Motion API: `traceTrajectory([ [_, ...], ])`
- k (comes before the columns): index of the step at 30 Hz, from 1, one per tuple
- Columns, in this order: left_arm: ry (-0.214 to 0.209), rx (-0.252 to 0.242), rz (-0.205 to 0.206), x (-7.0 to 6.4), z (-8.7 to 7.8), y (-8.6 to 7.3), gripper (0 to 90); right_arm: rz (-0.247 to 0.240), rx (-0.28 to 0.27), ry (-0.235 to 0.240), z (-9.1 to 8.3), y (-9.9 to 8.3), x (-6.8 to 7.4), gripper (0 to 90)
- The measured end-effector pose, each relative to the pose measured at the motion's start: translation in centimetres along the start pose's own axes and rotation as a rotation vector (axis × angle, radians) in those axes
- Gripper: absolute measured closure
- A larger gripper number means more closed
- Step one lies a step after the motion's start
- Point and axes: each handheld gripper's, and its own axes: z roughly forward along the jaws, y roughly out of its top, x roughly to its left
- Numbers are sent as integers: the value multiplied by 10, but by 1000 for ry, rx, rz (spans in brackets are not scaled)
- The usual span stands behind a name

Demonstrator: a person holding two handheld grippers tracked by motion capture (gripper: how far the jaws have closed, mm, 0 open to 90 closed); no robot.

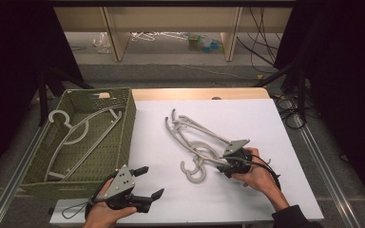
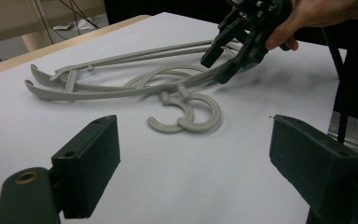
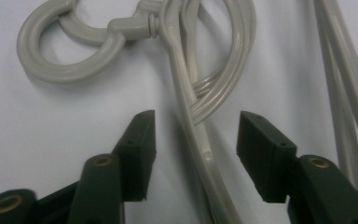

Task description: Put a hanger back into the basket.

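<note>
White board covers the table, a woven green basket stands at its left edge, and shelving with clutter sits on the floor beyond. I run both handheld grippers from the near side. At the middle of the board lies a tangled pile of grey plastic hangers, hooks overlapping toward me; one more hanger already lies in the basket. My right gripper is down at the pile with its jaws apart, straddling one hanger's arm just below the neck, pads either side and not yet touching. My left gripper waits near the front edge, well apart from the pile, jaws wide and empty. I judge these hangers light and stiff, with smooth, slippery plastic, and likely to snag one another at the hooks. The straight arm near the neck looks the best place to pinch: narrow enough for the pads, close to the balance point, and clear of the interlocked curves.
</note>
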Motion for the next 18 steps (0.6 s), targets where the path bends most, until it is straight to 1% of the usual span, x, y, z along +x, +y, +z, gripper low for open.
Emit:
traceTrajectory([
  [1, 3, 0, -5, -1, 0, 0, 160, 2, 3, 10, 1, 0, -1, 514],
  [2, 1, 2, 2, -1, 0, -1, 160, 9, 16, 46, 5, 1, -2, 566],
  [3, 1, 5, 3, -1, 0, -1, 160, 9, 16, 46, 5, 1, -2, 566],
  [4, 1, 6, 6, -1, 0, -1, 160, 13, 25, 58, 7, 0, -3, 611],
  [5, 3, 1, -3, 0, 0, 0, 161, 19, 34, 69, 7, 1, -4, 642],
  [6, 3, 1, -3, 0, 0, 0, 161, 19, 34, 69, 7, 1, -4, 642],
  [7, 5, 7, 1, 0, 0, -1, 161, 10, 33, 64, 6, 2, -6, 690],
  [8, 5, 7, 1, 0, 0, -1, 161, 10, 33, 64, 6, 2, -6, 690],
  [9, 6, 7, -1, 0, 0, -1, 161, 14, 32, 66, 6, 2, -6, 719],
  [10, 6, 4, -3, 0, 0, 0, 161, 3, 33, 71, 6, 3, -8, 747],
  [11, 6, 4, -3, 0, 0, 0, 161, 3, 33, 71, 6, 3, -8, 747],
  [12, 7, 1, -8, 0, 0, 0, 161, -14, 34, 78, 6, 3, -9, 753],
  [14, 3, 7, -3, 0, 1, -1, 161, -57, 49, 68, 5, 5, -8, 760],
  [15, -1, 9, -3, 0, 1, -1, 161, -78, 52, 71, 4, 5, -8, 763],
  [16, 5, 15, -3, 0, 1, -1, 162, -94, 57, 68, 2, 7, -8, 767],
  [17, 3, 13, -3, 0, 2, 0, 163, -109, 42, 66, -2, 7, -8, 774],
  [18, 3, 13, -3, 0, 2, 0, 163, -109, 42, 66, -2, 7, -8, 774],
])
